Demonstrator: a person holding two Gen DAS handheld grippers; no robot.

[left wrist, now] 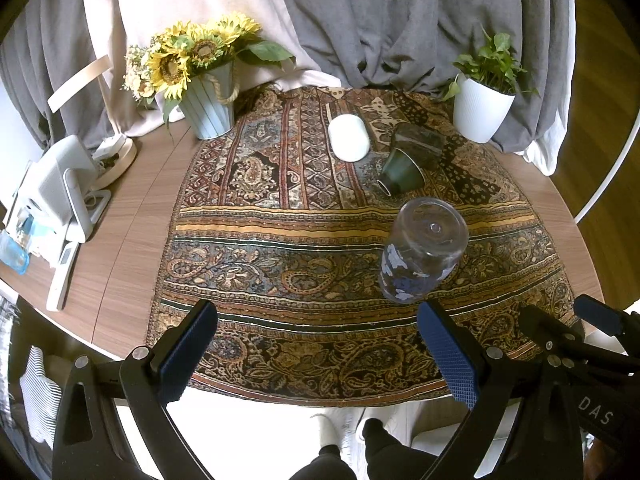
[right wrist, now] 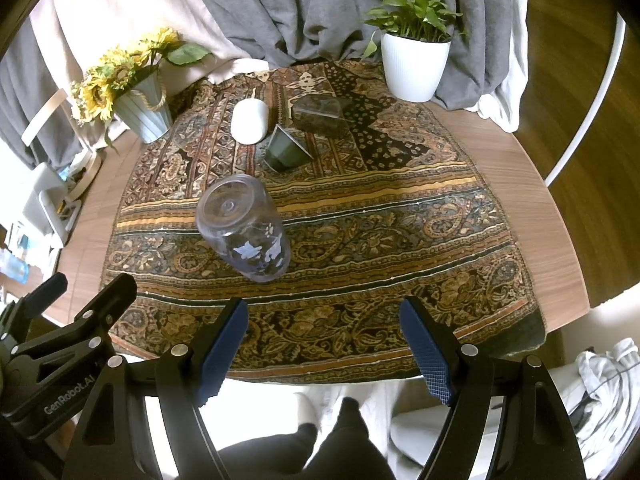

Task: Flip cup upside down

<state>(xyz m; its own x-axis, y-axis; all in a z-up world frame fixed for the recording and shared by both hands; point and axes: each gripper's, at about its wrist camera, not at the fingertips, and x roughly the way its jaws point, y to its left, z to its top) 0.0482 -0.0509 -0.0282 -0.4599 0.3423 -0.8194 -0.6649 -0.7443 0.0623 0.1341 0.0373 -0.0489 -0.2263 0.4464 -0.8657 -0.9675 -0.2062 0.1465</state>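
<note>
A clear glass cup with blue flower prints (left wrist: pixel 422 250) stands upside down on the patterned cloth, base up; it also shows in the right wrist view (right wrist: pixel 244 228). Behind it stand an upside-down dark green cup (left wrist: pixel 402 171) (right wrist: pixel 287 151), a white cup (left wrist: pixel 349 137) (right wrist: pixel 249 121) and a dark clear cup (left wrist: pixel 420 145) (right wrist: pixel 320 114). My left gripper (left wrist: pixel 320 316) is open and empty, hovering near the table's front edge, with the glass cup just beyond its right finger. My right gripper (right wrist: pixel 324 312) is open and empty, with the glass cup ahead to its left.
A sunflower vase (left wrist: pixel 210 108) stands at the back left and a white potted plant (left wrist: pixel 482 108) at the back right. A lamp base and white devices (left wrist: pixel 64 200) sit at the table's left edge. Grey curtains hang behind. The other gripper's body (right wrist: pixel 60 340) shows at lower left.
</note>
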